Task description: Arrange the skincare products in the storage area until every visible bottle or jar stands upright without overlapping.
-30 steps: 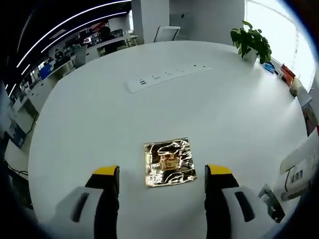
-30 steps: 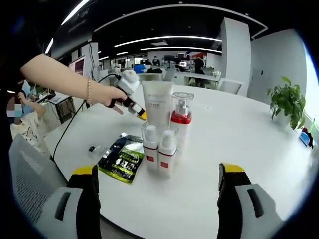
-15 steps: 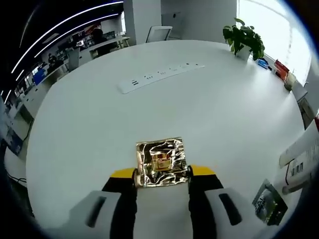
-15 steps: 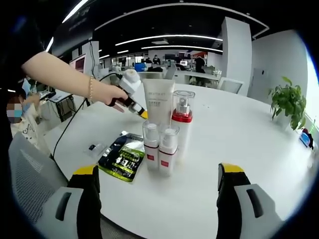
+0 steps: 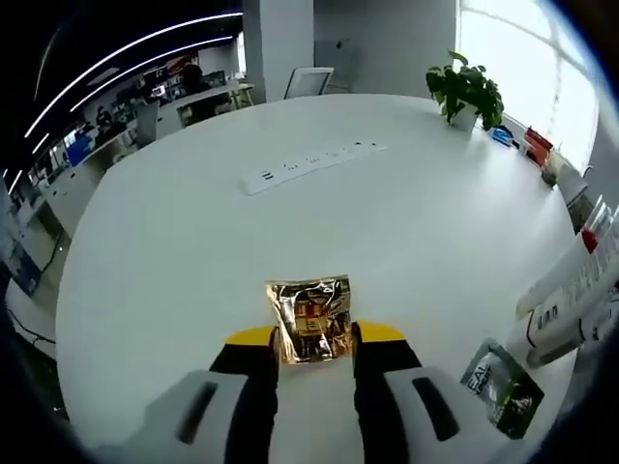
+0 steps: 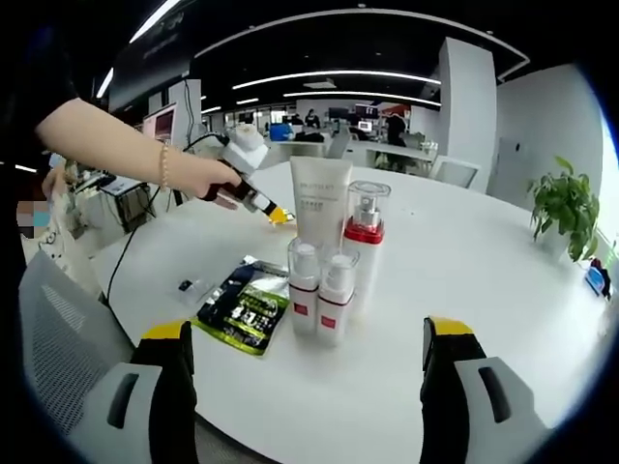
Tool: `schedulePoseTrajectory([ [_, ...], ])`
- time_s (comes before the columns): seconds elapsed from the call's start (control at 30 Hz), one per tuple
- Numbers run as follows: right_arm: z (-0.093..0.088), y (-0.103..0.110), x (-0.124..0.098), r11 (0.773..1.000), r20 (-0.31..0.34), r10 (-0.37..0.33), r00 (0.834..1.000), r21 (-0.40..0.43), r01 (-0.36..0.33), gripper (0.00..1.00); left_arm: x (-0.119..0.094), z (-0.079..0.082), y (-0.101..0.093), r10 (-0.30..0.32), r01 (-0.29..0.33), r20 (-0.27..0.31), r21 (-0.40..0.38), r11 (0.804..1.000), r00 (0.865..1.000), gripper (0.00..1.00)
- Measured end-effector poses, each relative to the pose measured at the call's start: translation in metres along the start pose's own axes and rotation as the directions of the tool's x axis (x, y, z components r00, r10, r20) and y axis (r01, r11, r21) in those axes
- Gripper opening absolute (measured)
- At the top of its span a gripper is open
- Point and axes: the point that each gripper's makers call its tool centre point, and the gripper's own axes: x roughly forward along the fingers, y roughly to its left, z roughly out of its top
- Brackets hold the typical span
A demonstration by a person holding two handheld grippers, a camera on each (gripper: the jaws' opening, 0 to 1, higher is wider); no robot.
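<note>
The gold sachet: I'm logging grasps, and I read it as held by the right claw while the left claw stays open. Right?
Sides are swapped. The left gripper view shows the left claw shut on the gold sachet; the right claw is open.

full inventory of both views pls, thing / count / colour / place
Gold foil sachet: 1, gold, between left fingers.
Dark sachet: 1, black-green, flat on table left of bottles.
Small bottles: 2, clear with red bands, upright, front.
Pump bottle: 1, clear, red collar, upright.
Tube: 1, white, upright behind.
Power strip: 1, white, far on table.
Potted plant: 1, green, table edge.
Table: 1, white.
Left gripper: yellow-tipped, shut on sachet.
Right gripper: open.
</note>
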Motion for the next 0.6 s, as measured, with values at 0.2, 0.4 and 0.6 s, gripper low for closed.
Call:
schedulePoseTrajectory([
  [0.2,0.003,0.007,0.000,0.999,0.015,0.028,0.999,-0.022,-0.028,0.97,-0.038,-0.011,-0.007,-0.011,0.012,0.041,-0.025,1.000,0.999,0.24],
  [0.4,0.008,0.010,-0.001,0.998,0.036,0.041,0.999,-0.043,-0.039,0.97,-0.063,-0.015,-0.013,-0.017,0.022,0.106,-0.044,0.999,0.994,0.24],
  [0.6,0.012,0.013,-0.002,0.997,0.057,0.052,0.997,-0.054,-0.049,0.95,-0.094,-0.020,-0.021,-0.013,0.018,0.164,-0.031,0.999,0.986,0.23],
])
